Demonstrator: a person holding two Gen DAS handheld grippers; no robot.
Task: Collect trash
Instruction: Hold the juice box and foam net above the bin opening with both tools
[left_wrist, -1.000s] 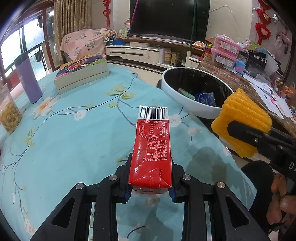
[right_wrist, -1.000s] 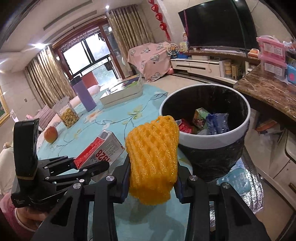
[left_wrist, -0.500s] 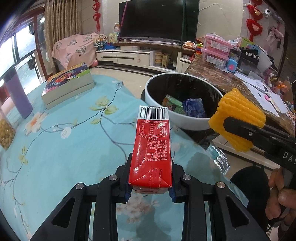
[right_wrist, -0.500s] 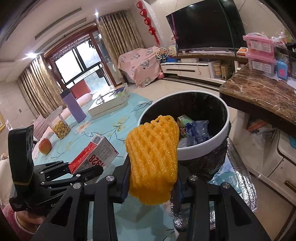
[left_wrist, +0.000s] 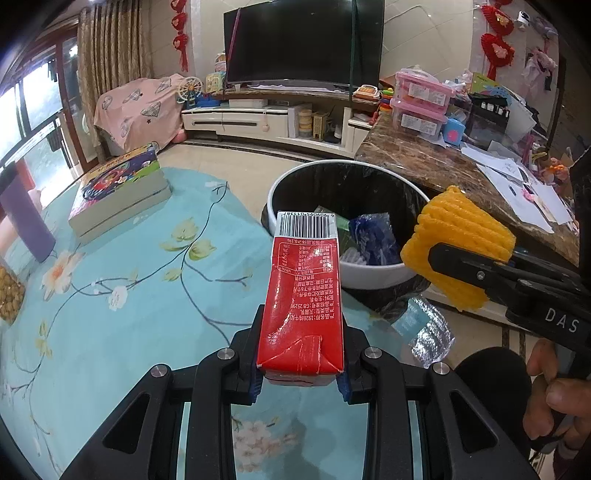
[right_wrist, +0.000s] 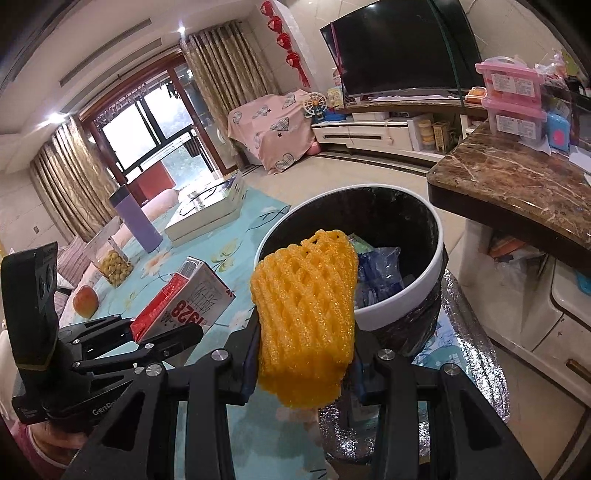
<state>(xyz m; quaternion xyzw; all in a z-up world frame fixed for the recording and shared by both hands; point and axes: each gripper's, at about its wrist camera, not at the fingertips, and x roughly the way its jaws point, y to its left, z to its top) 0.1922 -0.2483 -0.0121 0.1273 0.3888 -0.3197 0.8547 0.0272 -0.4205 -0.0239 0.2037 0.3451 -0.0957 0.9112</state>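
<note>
My left gripper (left_wrist: 301, 369) is shut on a red milk carton (left_wrist: 303, 295), held above the table edge; it also shows in the right wrist view (right_wrist: 184, 306). My right gripper (right_wrist: 304, 365) is shut on a yellow foam fruit net (right_wrist: 304, 314), also seen in the left wrist view (left_wrist: 458, 247). Just ahead of both stands a round trash bin (left_wrist: 369, 275) with a white rim and black liner (right_wrist: 395, 221), holding a blue wrapper (right_wrist: 380, 273) and other trash.
The table has a turquoise floral cloth (left_wrist: 129, 295). On it are a book (left_wrist: 118, 192), a purple bottle (right_wrist: 138, 221), a jar of yellow balls (right_wrist: 114, 264) and an apple (right_wrist: 85, 301). A marble counter (right_wrist: 517, 188) is to the right of the bin. Silver foil (left_wrist: 428, 332) lies on the floor.
Both grippers have moved forward toward the bin with their loads; the bin now looks closer and more central. Both grips are unchanged.
</note>
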